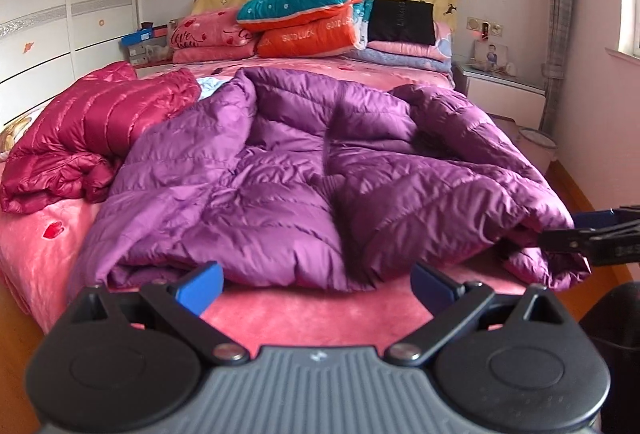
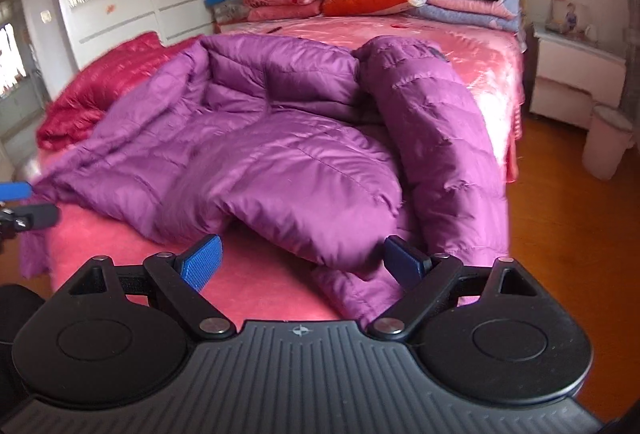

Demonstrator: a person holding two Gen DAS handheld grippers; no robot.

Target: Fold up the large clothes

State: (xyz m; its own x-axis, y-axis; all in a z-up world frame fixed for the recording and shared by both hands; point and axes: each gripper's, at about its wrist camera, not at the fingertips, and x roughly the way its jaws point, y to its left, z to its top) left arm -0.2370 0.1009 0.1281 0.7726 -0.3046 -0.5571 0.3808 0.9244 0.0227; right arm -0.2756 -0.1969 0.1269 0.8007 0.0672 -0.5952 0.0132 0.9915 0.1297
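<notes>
Purple down jacket (image 1: 304, 170) sprawls rumpled across the centre of the frame, spread over the pink bedspread (image 1: 320, 314) with its hem toward the lower edge. The left gripper (image 1: 316, 284) sits at bottom centre of its own view, blue pads wide apart, nothing between them, just short of the jacket's hem. The right gripper (image 2: 302, 260) is spread wide too, empty, and a fold of the jacket bulges down between its fingers at lower centre. A sleeve (image 2: 436, 138) runs down the right of that view, draping off the bed's edge. At left lies a crimson down jacket (image 1: 80, 138), bunched up. Folded quilts (image 1: 316, 14) are stacked at upper centre by the headboard.
</notes>
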